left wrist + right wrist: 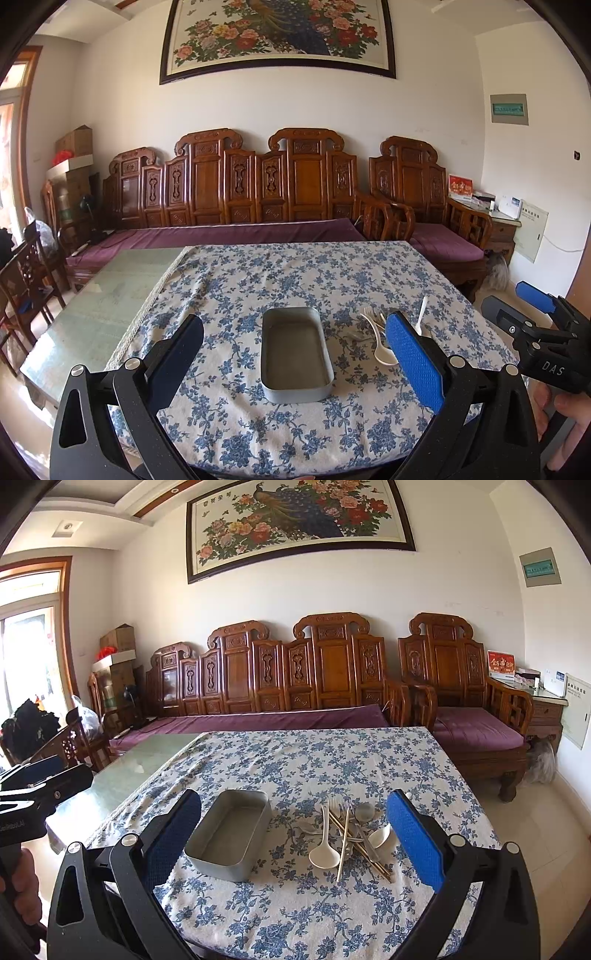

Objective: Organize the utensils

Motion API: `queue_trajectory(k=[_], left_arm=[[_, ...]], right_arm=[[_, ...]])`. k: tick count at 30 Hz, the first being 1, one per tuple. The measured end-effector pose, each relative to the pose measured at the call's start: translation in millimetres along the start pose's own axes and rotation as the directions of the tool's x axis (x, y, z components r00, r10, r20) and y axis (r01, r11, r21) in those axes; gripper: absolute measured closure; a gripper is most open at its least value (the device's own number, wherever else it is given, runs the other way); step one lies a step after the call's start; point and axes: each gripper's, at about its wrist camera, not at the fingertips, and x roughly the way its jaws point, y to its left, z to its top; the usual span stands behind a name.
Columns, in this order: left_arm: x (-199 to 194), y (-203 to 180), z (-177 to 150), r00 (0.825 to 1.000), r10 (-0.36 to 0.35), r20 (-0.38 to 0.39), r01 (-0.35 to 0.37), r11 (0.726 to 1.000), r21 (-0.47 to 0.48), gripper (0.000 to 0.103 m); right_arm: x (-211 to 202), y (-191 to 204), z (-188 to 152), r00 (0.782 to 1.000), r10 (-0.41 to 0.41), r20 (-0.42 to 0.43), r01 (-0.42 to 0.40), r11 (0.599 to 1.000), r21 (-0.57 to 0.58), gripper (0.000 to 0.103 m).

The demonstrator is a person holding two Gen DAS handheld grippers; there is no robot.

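Blue-padded fingers (413, 842) of the right gripper (295, 838) stand wide apart, nothing between them, held above the near edge of the worktop (295, 915). Left gripper (295, 362) likewise: fingers spread, empty, hovering short of the tin.

Between the right fingers lies the pile of cutlery (351, 834), on the flowered cloth (332, 760), just right of the metal tin (229, 834) and apart from it. Pile holds a white spoon (324, 851) with its bowl toward the camera, a second white spoon (380, 836), a white fork (334, 805), a metal spoon (364, 812), pale and brass-coloured chopsticks (345, 849), all crossed over one another. The tin is empty, open side up, long axis running away from the left camera.

Handling, judged from appearance:
- White spoons and fork look like plastic: light, stiff, likely to skate on a hard pinch. Take the near spoon mid-handle, not by the bowl.
- Metal spoon heavier, smooth, slippery against the pads; grip the flat of the handle.
- Chopsticks thin and round, prone to roll; pinch across the middle, where they clear the cloth.
- Pieces overlap, so lifting one may drag its neighbours. Start with the topmost, which seems to be the near white spoon.
- Cloth is soft and wrinkled; low fingers may snag it.
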Motion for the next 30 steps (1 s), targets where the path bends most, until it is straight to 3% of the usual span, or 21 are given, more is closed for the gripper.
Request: queue_trajectory(k=[30], left_arm=[[2.9, 2.9, -3.0, 1.000, -0.004, -0.001, 0.004, 1.000, 0.003, 0.008]], right_arm=[[0.2, -4.5, -1.7, 1.000, 0.003, 0.003, -0.003, 1.000, 0.004, 0.003]])
